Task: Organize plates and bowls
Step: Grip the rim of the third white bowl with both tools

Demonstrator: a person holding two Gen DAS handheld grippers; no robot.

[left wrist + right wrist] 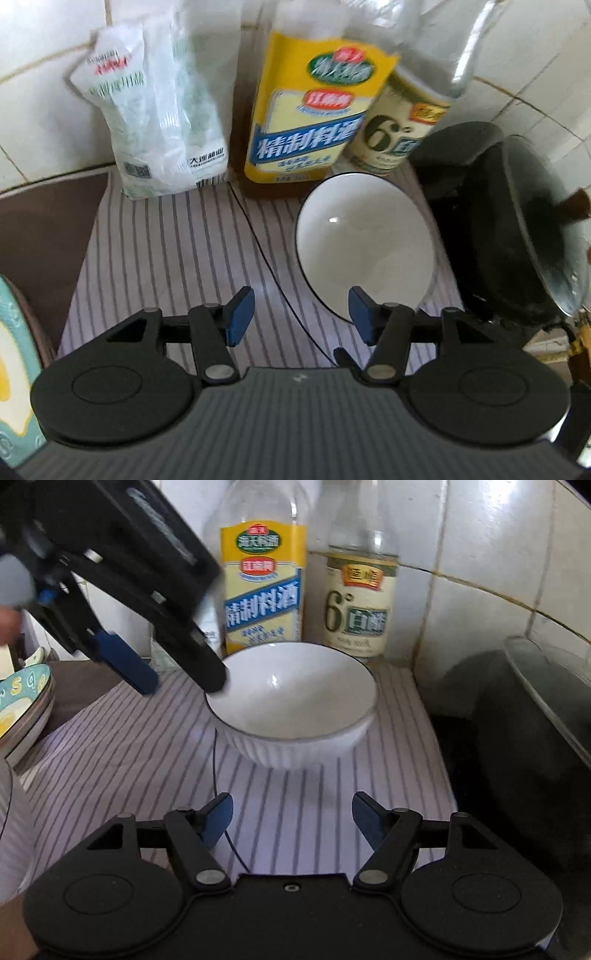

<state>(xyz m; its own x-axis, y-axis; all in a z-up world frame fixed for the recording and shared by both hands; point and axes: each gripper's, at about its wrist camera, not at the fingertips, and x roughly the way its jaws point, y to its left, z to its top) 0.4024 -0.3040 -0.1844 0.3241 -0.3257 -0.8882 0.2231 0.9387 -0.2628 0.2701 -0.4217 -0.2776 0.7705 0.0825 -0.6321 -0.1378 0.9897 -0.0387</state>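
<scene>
Both tongs stood with their blue-padded jaws apart and nothing between them. From its own camera, the left gripper point(301, 315) hung over a purple-and-white striped cloth point(166, 251), its right finger point(360, 317) overlapping the near rim of the white ceramic bowl with a thin dark rim line point(364, 243); whether it touched could not be told. From the right wrist view, the left gripper point(184, 677) reached in from the upper left, one dark fingertip at the bowl's point(295, 705) left rim. The right gripper point(291, 819) hovered wide over the striped cloth point(110, 746), apart from the bowl.

That ribbed-sided bowl sat upright and empty on the cloth, just before a yellow-labelled bottle of amber liquid point(263, 590) and a clear bottle with a cream label point(360, 602), both against the white tiled wall point(480, 572). A white plastic bag with printed text point(159, 129) stood left of the bottles. A black pan point(517, 229) lay right of the bowl. At far left, a stack of plates with a teal patterned rim point(22, 705) rested off the cloth.
</scene>
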